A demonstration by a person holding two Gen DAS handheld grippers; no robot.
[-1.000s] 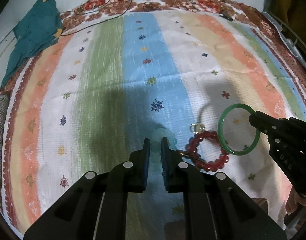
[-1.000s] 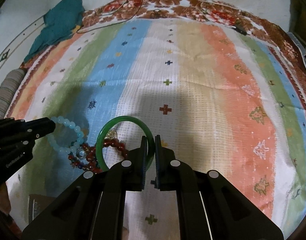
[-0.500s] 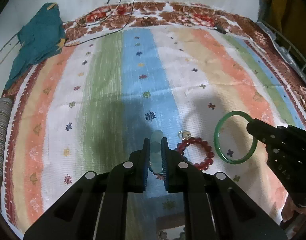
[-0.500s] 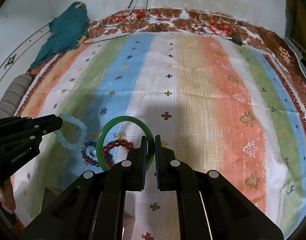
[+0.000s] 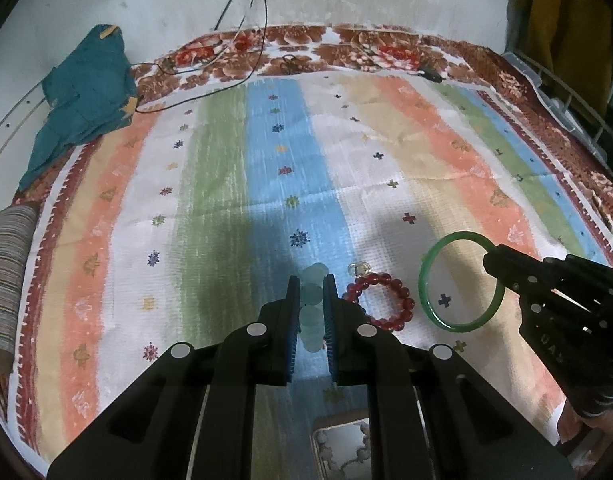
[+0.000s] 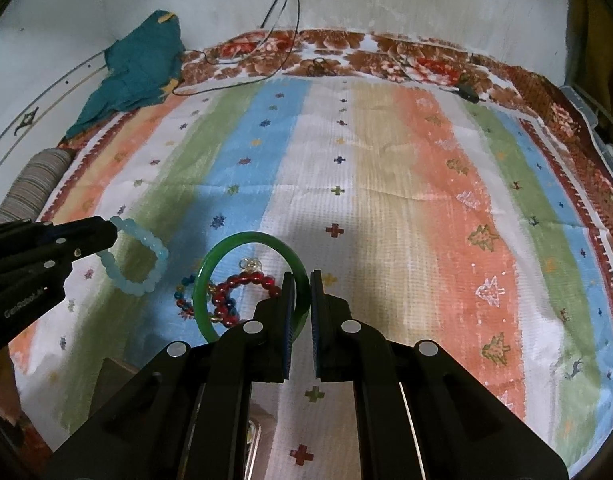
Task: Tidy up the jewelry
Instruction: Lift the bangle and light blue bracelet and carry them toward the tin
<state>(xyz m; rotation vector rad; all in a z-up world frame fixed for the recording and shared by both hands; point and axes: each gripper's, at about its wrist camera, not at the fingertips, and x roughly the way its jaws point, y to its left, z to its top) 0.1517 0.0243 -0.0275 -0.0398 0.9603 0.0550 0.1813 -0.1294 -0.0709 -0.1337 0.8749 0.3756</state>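
While left claw point(image 5: 311, 294) clamps pale bracelet point(image 6: 140, 258), right claw point(image 6: 302, 292) clamps green bangle point(image 6: 226, 248).

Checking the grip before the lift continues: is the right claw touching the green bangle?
Touching. The right wrist view shows the right claw with its fingers clamped on the green bangle rim.

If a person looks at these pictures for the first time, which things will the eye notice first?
First, the green bangle, pinched by the right gripper above the striped cloth. Next, the pale blue bead bracelet, held in the left gripper. Between them, a red bead bracelet lies on the cloth.
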